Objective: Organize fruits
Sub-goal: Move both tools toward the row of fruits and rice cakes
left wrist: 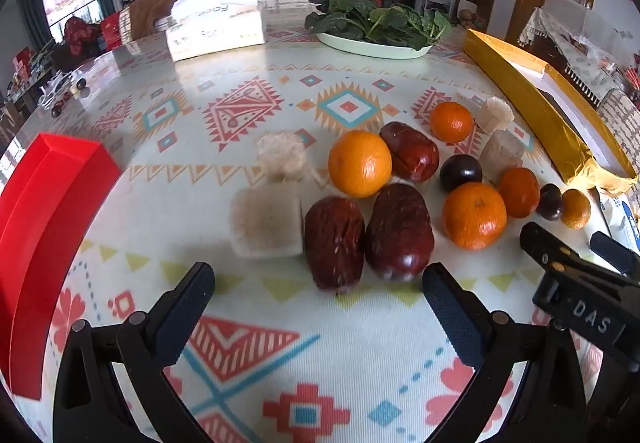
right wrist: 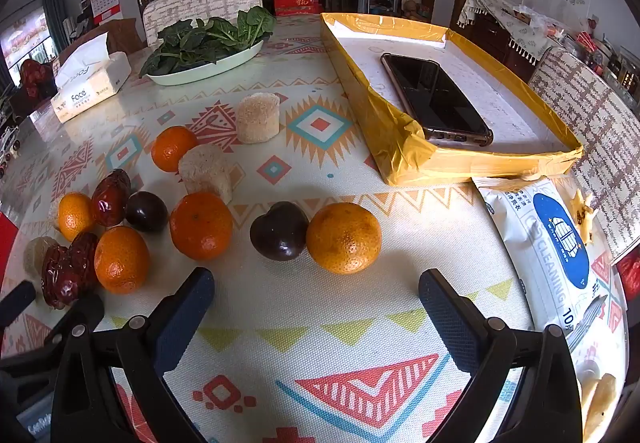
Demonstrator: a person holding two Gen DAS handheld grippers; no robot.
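Both claws are spread wide with nothing in them, hovering low over the patterned surface [left wrist: 352, 343]. The left claw [left wrist: 318, 285] has two big red dates [left wrist: 334, 243] right between its pads, just past the tips at 12 o'clock, lying side by side and touching. A pale spongy block [left wrist: 266, 219] sits just beside them at 11 o'clock, and a big orange [left wrist: 360, 163] is farther back at 12.

The right claw [right wrist: 316, 293] is looking at a mandarin [right wrist: 344, 237] and a dark plum [right wrist: 280, 231], touching each other, just ahead at 12 o'clock. More oranges and dates are bunched at 10 o'clock. A yellow-taped tray [right wrist: 404, 151] with a phone [right wrist: 436, 99] lying in it is off at 1 o'clock, and there's a red box [left wrist: 44, 227] at 9 o'clock in the left view. Either could be where the fruit goes, can't really tell.

Handling-wise, I'd guess the dates are light, wrinkly and a bit squishy, so pinch across the short middle and go easy. The mandarin and plum are round and smooth and will likely roll or squirt out if caught off-center, so close across the widest part. The plum looks glossy, so probably the slipperiest one.
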